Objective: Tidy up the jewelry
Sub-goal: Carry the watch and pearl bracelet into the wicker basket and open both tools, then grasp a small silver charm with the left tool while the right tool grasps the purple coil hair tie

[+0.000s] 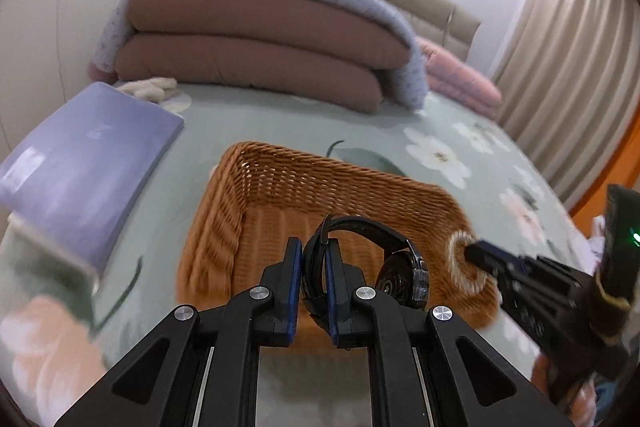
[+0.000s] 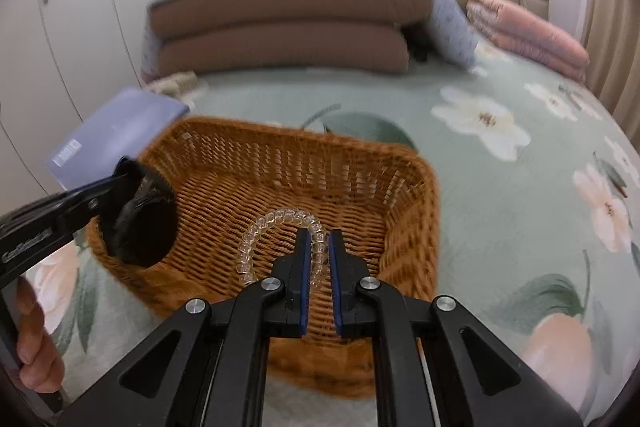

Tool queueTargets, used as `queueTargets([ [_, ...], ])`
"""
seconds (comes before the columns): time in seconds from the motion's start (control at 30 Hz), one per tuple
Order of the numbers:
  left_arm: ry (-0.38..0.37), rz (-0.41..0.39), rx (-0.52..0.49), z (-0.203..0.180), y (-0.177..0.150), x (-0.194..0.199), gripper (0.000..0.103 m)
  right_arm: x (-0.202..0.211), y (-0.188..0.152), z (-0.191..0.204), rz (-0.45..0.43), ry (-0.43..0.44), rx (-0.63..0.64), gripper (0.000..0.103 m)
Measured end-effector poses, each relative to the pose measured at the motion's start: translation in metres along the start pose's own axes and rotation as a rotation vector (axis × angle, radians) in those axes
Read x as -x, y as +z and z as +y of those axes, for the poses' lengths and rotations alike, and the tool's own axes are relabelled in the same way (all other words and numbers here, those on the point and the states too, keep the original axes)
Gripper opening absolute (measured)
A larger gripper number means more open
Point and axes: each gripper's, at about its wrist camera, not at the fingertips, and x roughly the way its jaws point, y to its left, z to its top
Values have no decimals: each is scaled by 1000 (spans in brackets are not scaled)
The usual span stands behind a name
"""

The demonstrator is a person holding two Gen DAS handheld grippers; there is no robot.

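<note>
Jewelry is being carried to the wicker basket [image 2: 224, 163]: left gripper [image 1: 314, 259] pinches a black watch [image 1: 400, 279], right gripper [image 2: 320, 251] pinches a clear bead bracelet [image 2: 260, 231]. Next, I judge, each lowers inside and lets go.

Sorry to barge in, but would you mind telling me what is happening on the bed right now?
A person is sorting jewelry into a wicker basket on the floral bedspread. The left gripper holds a black wristwatch by its strap above the basket. The right gripper has its jaws shut on a clear beaded bracelet, also over the basket. Neither piece is released yet.
</note>
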Motion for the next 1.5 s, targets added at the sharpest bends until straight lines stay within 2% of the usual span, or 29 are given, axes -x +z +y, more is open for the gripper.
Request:
queueTargets([
  [0.1,35,59,-24,-2,10,-39,11,-16,-7,-1,44,0,0,11],
  [0.2,50,98,-39,-6,9,-59,11,-24,-10,-3,63,6,5,11],
  [0.43,49,124,-45,-7,7,-68,14,-21,-13,-8,72,18,-6,13],
  [0.5,42,121,-39,-6,9,-63,26,-14,-12,-8,55,21,-6,13],
  [0.53,35,117,-43,-6,10,-60,38,-10,-12,-7,46,14,-1,14],
  [0.57,30,108,-51,-6,9,-56,43,-5,-12,-6,38,9,4,15],
  [0.73,-26,74,-88,-10,0,-19,43,38,-31,-4,-17,76,6,17],
  [0.83,-88,15,-103,-7,-13,24,43,72,-54,0,-62,110,19,19],
  [0.93,-112,-35,-108,0,-35,69,43,96,-75,4,-70,169,13,25],
  [1.1,-121,-71,-83,17,-81,129,43,118,-104,19,-56,223,19,25],
  [1.23,-115,-76,-79,28,-117,158,43,111,-117,32,-17,239,30,25],
  [1.33,-105,-48,-84,32,-142,164,43,99,-123,44,22,261,49,25],
  [1.5,-134,55,-109,38,-179,152,43,70,-133,63,100,261,89,25],
])
